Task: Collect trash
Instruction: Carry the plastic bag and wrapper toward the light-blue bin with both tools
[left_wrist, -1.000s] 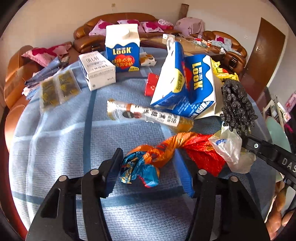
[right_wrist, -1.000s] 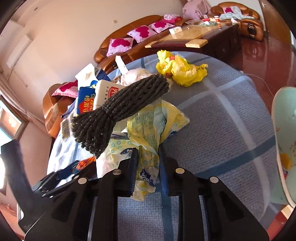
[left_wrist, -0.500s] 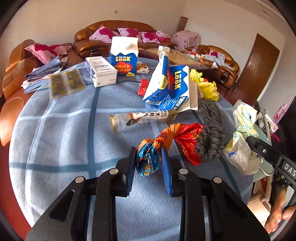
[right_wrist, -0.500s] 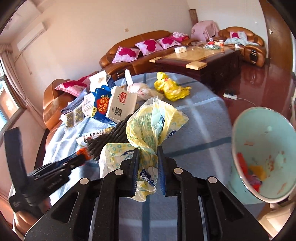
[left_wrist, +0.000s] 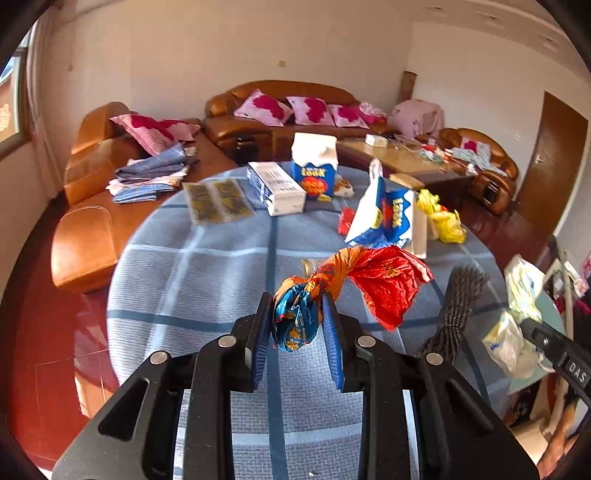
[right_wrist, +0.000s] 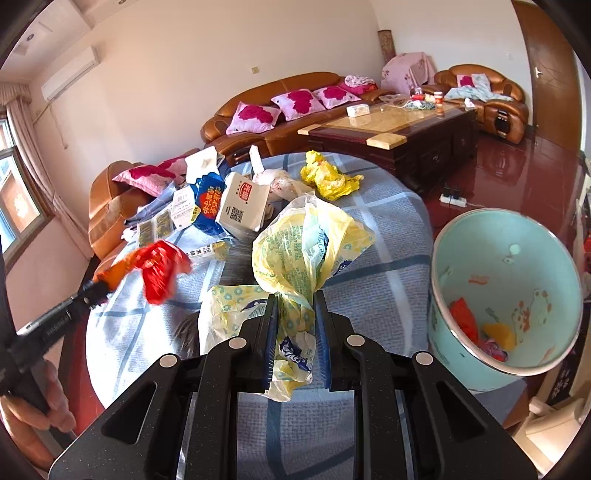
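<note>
Left gripper (left_wrist: 297, 334), nearest the left wrist lens: jaws clamped on the knotted blue end of the orange-and-red wrapper (left_wrist: 354, 280), which a second ago lay flat on the blue checked tablecloth (left_wrist: 207, 273) between jaws that stood apart, and now hangs clear of the cloth. Right gripper (right_wrist: 295, 332): jaws pinched together on the neck of the yellow plastic bag (right_wrist: 306, 240), as they were a second ago; the bag is likewise carried off the table. The change that matters is in the right wrist view: the pale green bin (right_wrist: 506, 291), only a sliver at the frame edge a second ago, now shows its whole mouth just to the right of the bag, with red and orange scraps at the bottom. Judged from this, both pieces are in transit to the bin and release is the next step, the bag first. Count, near to far: two grippers, each holding one item; one dark foam net sleeve (left_wrist: 456, 306) on the cloth; one clear bottle, mostly hidden behind the wrapper; two blue milk cartons, one lying (left_wrist: 384, 218) and one upright (left_wrist: 314, 171); one white box (left_wrist: 277, 188); one crumpled yellow bag (left_wrist: 441, 218); two flat yellow-print sachets (left_wrist: 218, 201); beyond, brown leather sofas (left_wrist: 280, 107).
</note>
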